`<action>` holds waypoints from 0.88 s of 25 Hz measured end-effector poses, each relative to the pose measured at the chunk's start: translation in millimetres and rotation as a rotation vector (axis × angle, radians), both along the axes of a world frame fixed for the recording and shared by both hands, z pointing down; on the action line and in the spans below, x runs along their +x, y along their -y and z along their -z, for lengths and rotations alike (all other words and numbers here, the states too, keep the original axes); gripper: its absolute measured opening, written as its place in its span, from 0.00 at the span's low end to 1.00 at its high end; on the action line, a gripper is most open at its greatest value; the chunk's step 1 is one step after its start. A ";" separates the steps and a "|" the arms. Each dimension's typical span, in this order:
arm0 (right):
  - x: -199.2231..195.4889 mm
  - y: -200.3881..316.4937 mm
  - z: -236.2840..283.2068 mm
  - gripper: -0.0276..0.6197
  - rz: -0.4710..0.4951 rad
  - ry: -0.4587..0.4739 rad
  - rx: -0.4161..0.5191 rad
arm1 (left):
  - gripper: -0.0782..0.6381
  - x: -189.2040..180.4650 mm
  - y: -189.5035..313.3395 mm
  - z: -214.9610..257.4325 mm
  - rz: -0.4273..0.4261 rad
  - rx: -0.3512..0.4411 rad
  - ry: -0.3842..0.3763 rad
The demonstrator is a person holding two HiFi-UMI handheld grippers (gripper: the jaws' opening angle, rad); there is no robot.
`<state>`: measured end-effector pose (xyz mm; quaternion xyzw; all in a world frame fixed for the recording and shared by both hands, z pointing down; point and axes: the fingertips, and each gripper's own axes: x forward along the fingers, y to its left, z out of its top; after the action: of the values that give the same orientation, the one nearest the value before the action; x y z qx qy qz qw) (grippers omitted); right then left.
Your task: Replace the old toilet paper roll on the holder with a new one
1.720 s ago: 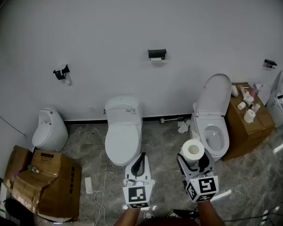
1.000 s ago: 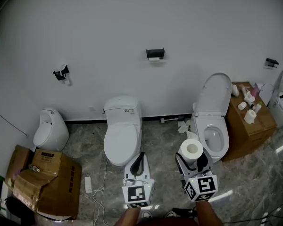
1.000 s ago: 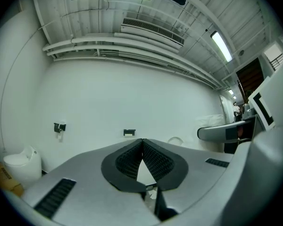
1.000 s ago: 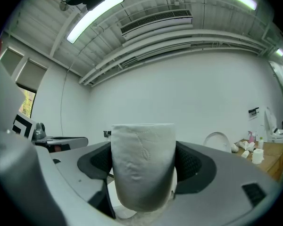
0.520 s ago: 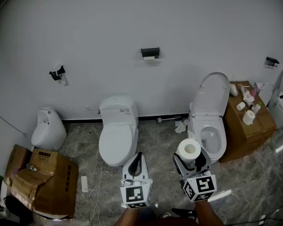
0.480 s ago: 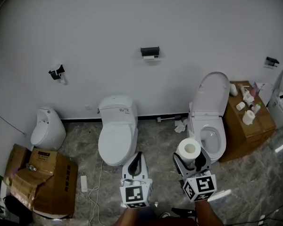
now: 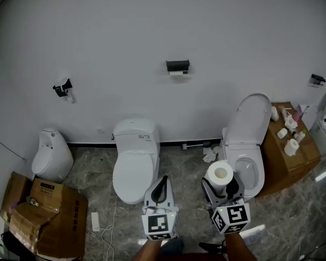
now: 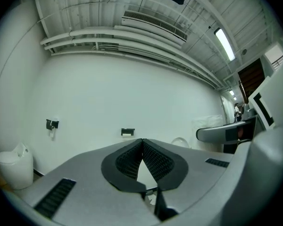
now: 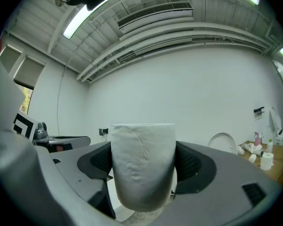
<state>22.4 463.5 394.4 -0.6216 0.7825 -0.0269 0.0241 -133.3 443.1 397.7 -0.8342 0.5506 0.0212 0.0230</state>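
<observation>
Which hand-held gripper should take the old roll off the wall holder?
Probably the left. The left hand-held gripper is shut and empty, while the right hand-held gripper is full with the new roll. Both are about equally far from the holder.

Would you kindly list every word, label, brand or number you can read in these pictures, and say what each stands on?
Nothing is legible.
Sticker on the closed toilet: too small to read.
Label on the cardboard box: blurred, unreadable.
Marker cubes: square patterns, no letters.
</observation>
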 end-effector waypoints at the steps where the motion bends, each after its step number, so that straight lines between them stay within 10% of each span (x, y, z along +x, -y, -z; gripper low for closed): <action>1: -4.7 10.8 0.6 0.62 -0.001 -0.003 -0.001 | 0.13 -4.5 11.4 0.7 -0.001 0.000 -0.003; 22: -56.9 173.0 0.0 0.62 -0.059 -0.027 -0.004 | 0.13 -55.2 178.7 -4.6 -0.061 -0.020 -0.036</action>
<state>-34.6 290.5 394.3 -0.6447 0.7641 -0.0196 0.0130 -188.5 264.4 402.3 -0.8502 0.5255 0.0315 0.0041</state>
